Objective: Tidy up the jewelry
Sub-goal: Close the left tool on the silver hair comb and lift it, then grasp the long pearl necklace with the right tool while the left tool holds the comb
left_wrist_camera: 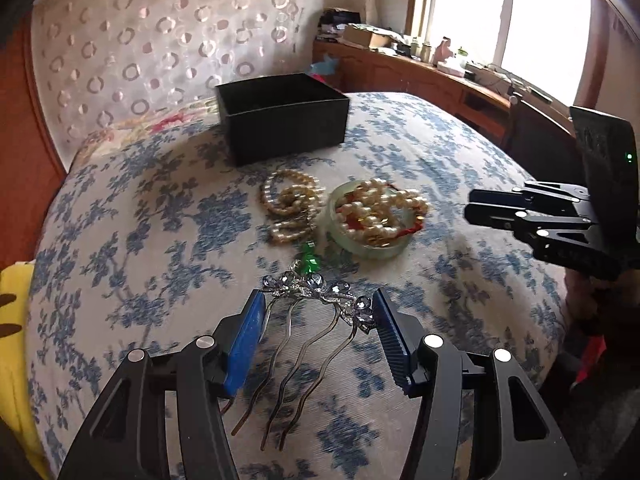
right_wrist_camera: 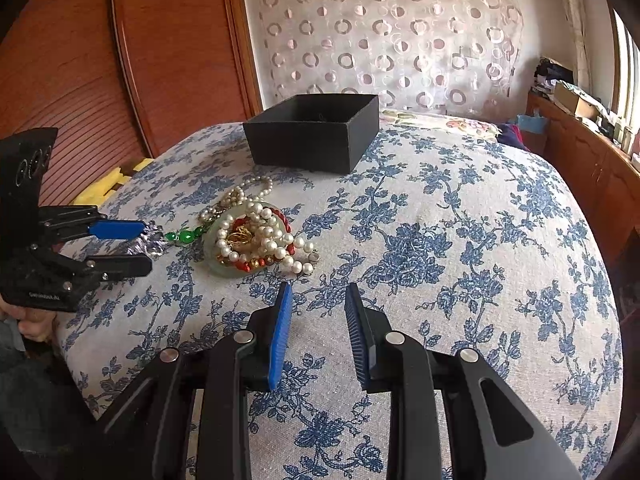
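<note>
A silver hair comb (left_wrist_camera: 312, 286) with clear crystals spans the blue pads of my left gripper (left_wrist_camera: 318, 300), which is shut on it just above the blue-flowered bedspread (left_wrist_camera: 420, 152); its wavy prongs hang back toward the camera. Beyond it lie a green pendant (left_wrist_camera: 310, 260), a coiled pearl string (left_wrist_camera: 290, 200) and a pale jade bangle (left_wrist_camera: 368, 216) heaped with pearls and red beads. An open black box (left_wrist_camera: 288, 124) stands farther back. My right gripper (right_wrist_camera: 318, 288) hovers open over bare bedspread, nothing between its pads, to the right of the bangle (right_wrist_camera: 256, 240). The left gripper (right_wrist_camera: 146, 246) shows at the left in the right wrist view.
A wooden headboard (right_wrist_camera: 120, 60) and a circle-patterned curtain (right_wrist_camera: 400, 40) stand behind the bed. A cluttered wooden sideboard (left_wrist_camera: 420, 68) runs under the window at the right. Something yellow (left_wrist_camera: 12, 320) lies at the bed's left edge.
</note>
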